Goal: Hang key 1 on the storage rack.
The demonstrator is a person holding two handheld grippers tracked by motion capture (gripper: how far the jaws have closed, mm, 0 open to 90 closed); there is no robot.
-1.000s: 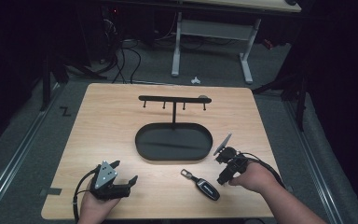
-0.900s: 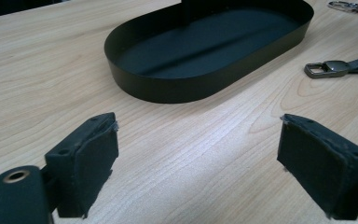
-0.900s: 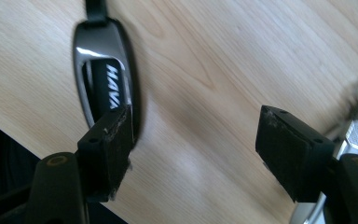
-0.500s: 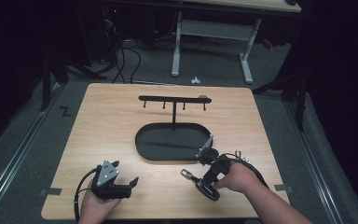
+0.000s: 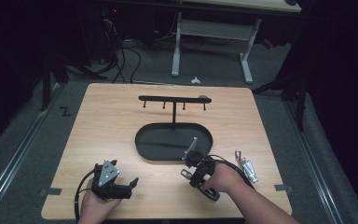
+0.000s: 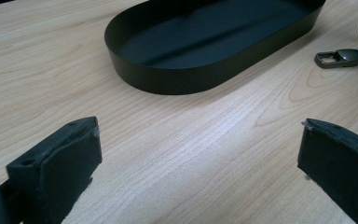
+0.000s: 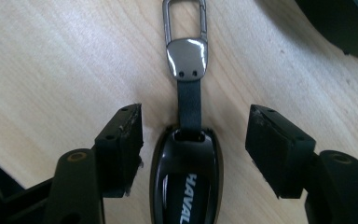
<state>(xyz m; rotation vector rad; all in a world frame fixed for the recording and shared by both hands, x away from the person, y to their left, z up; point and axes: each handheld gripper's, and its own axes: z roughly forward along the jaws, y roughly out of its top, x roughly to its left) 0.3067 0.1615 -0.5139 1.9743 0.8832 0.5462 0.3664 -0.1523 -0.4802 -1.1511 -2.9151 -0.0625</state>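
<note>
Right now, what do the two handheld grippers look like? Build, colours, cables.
Both are black. The left gripper carries a grey three-cornered plate on top and trails a black cable. Its blocky black jaw pads have screw holes. The right gripper has matching pads with scuffed, whitish edges. No sleeves visible.

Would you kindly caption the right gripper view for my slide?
Right gripper straddles a black car key fob on the wooden table, jaws just closing, not yet gripping.

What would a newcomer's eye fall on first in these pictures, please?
Probably the black car key fob, lying on the table between the open jaws of the right hand-held gripper, which have just been closing around it without touching it. Next, the black oval tray mid-table, with a hook rack rising behind it.
</note>
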